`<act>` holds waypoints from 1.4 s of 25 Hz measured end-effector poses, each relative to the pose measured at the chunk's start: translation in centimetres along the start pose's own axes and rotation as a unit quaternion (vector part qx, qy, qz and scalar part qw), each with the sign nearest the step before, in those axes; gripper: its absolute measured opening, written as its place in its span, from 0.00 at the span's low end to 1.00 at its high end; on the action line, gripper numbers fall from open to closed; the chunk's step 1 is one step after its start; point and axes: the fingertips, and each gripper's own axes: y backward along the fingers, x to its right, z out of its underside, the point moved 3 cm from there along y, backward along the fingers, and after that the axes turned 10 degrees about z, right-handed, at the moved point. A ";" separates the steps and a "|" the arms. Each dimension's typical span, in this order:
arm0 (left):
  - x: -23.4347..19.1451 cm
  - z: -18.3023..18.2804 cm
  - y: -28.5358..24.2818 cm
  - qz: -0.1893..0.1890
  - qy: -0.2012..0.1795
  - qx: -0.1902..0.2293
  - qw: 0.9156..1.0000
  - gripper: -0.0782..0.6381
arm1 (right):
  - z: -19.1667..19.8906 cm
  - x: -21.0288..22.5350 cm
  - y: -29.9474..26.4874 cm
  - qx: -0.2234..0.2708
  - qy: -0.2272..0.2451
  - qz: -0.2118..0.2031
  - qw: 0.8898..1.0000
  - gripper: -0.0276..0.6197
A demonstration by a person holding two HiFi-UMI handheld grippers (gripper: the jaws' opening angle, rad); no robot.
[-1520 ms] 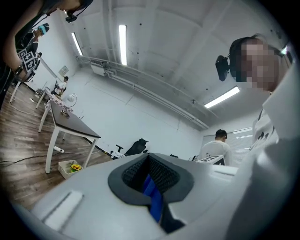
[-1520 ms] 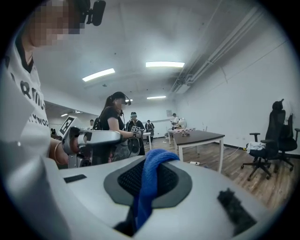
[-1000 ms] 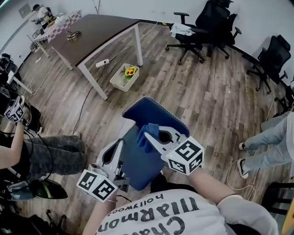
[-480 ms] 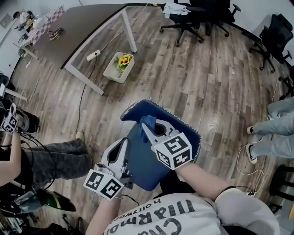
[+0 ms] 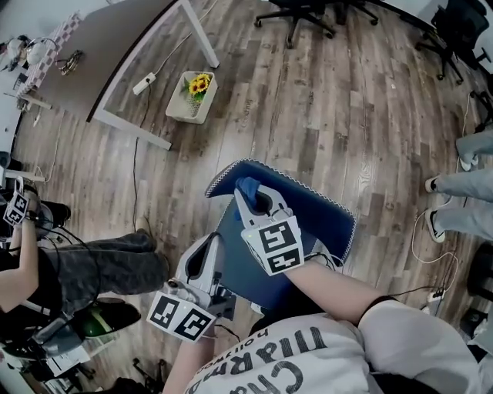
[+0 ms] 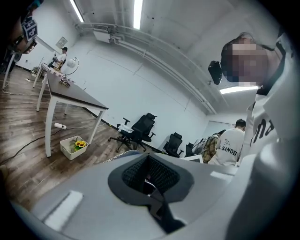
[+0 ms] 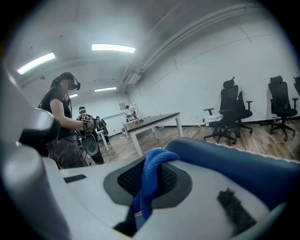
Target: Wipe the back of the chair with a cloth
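The blue chair back (image 5: 312,212) stands just in front of me, its white-stitched top edge toward the floor ahead. My right gripper (image 5: 248,194) is shut on a blue cloth (image 5: 246,186) and presses it against the back near the upper left corner. In the right gripper view the cloth (image 7: 152,180) hangs folded between the jaws, with the chair back (image 7: 234,164) to the right of them. My left gripper (image 5: 209,248) is shut with nothing in it, low at the chair's left side. In the left gripper view the left gripper (image 6: 150,174) points over the chair toward the room.
A white-legged table (image 5: 131,46) stands far left, with a power strip (image 5: 144,83) and a basket of sunflowers (image 5: 191,96) beside it. Black office chairs (image 5: 308,11) are at the far wall. A seated person (image 5: 92,265) is at my left; another person's legs (image 5: 462,185) are at right.
My right gripper has slid the cloth up the chair back toward its top left edge. The left gripper has stayed low beside the chair. The head view has tilted further down.
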 end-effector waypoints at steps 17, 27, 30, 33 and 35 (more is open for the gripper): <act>-1.6 0.8 1.2 0.121 0.005 -0.083 0.989 0.12 | 2.5 3.7 3.4 0.018 -0.038 0.212 0.976 0.09; 1.0 2.2 1.3 0.189 0.007 -0.108 0.976 0.12 | 5.6 8.4 12.1 0.004 -0.061 0.337 0.940 0.09; 2.1 2.7 0.8 0.209 0.009 -0.116 0.971 0.12 | 6.4 10.1 14.7 -0.002 -0.072 0.370 0.926 0.09; 3.1 3.0 0.4 0.222 0.008 -0.120 0.968 0.12 | 7.3 11.5 17.1 -0.009 -0.083 0.393 0.916 0.09; 3.8 3.1 0.2 0.227 0.006 -0.121 0.966 0.12 | 7.8 12.2 18.4 -0.010 -0.092 0.401 0.911 0.09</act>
